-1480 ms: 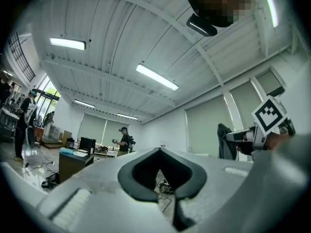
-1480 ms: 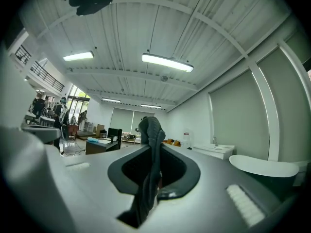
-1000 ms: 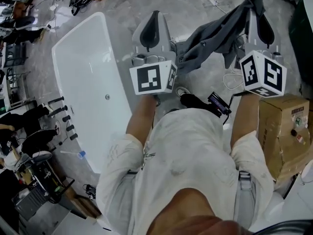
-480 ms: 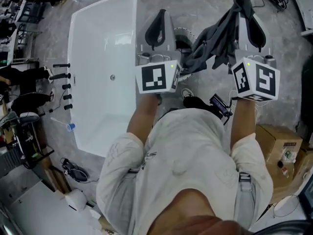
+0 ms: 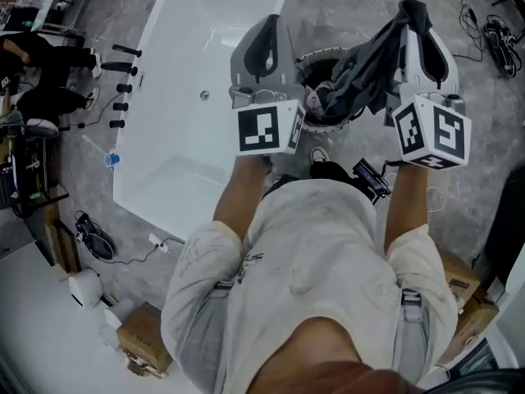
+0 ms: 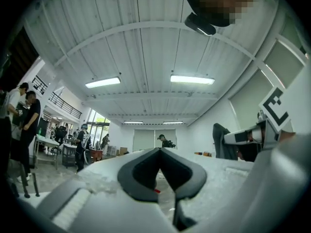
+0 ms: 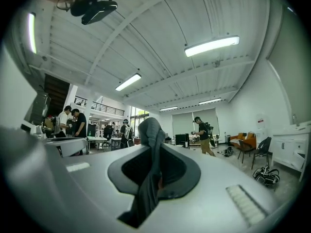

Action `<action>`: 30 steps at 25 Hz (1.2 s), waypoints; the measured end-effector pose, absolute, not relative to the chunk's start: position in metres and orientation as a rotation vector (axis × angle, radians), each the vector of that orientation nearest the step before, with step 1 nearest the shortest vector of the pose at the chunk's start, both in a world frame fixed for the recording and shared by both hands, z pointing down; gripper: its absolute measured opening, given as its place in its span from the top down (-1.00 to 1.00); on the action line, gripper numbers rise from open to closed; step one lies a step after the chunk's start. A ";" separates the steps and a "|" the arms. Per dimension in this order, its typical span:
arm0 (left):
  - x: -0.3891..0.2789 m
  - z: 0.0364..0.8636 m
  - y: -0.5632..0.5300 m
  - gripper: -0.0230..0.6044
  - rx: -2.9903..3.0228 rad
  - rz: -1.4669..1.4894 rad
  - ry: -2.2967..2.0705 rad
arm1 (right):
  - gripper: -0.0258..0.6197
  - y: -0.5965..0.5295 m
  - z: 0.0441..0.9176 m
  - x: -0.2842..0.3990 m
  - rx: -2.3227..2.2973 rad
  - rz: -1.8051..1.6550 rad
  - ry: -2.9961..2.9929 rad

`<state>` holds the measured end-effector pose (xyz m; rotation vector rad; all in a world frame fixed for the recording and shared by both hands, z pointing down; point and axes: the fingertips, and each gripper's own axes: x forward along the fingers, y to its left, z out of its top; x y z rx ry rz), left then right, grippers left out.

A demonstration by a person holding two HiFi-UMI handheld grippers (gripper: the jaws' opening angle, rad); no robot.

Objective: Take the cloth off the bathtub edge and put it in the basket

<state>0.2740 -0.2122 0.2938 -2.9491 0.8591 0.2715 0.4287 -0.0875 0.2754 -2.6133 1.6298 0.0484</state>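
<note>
A dark grey cloth hangs from my right gripper, which is shut on its upper end. The cloth's lower folds dangle over a round basket on the floor, just right of the white bathtub. In the right gripper view the cloth runs down between the closed jaws of that gripper. My left gripper is level beside it, over the tub's near corner, shut and holding nothing. Its tips meet in the left gripper view.
Black tap fittings stand along the tub's left side. Cardboard boxes sit at the lower right and lower left. Cables lie on the floor at the upper right. People stand at the far left.
Both grippers have swung across the floor with the cloth still held by the right one. The tub has shifted in view, and the basket now lies under the hanging cloth.
</note>
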 end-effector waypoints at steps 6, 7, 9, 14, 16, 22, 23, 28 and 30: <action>0.247 0.293 -0.221 0.92 -2.939 0.287 0.904 | 0.83 -0.106 0.297 0.407 -2.617 -0.023 1.688; 0.245 0.292 -0.219 0.92 -2.938 0.288 0.903 | 0.83 -0.107 0.303 0.405 -2.620 -0.042 1.699; 0.243 0.293 -0.217 0.92 -2.937 0.289 0.905 | 0.83 -0.112 0.320 0.403 -2.623 -0.093 1.732; 0.236 0.298 -0.216 0.92 -2.936 0.280 0.936 | 0.83 -0.128 0.384 0.403 -2.618 -0.311 1.787; 0.232 0.299 -0.217 0.92 -2.935 0.274 0.952 | 0.83 -0.134 0.412 0.402 -2.618 -0.410 1.799; 0.221 0.304 -0.216 0.92 -2.920 0.245 1.001 | 0.83 -0.146 0.494 0.396 -2.643 -0.659 1.856; 0.220 0.305 -0.216 0.92 -2.920 0.242 1.006 | 0.82 -0.147 0.507 0.396 -2.647 -0.703 1.858; 0.209 0.308 -0.218 0.92 -2.912 0.227 1.028 | 0.82 -0.154 0.567 0.386 -2.637 -0.881 1.871; 0.205 0.309 -0.218 0.92 -2.909 0.233 1.034 | 0.82 -0.156 0.591 0.382 -2.639 -0.950 1.872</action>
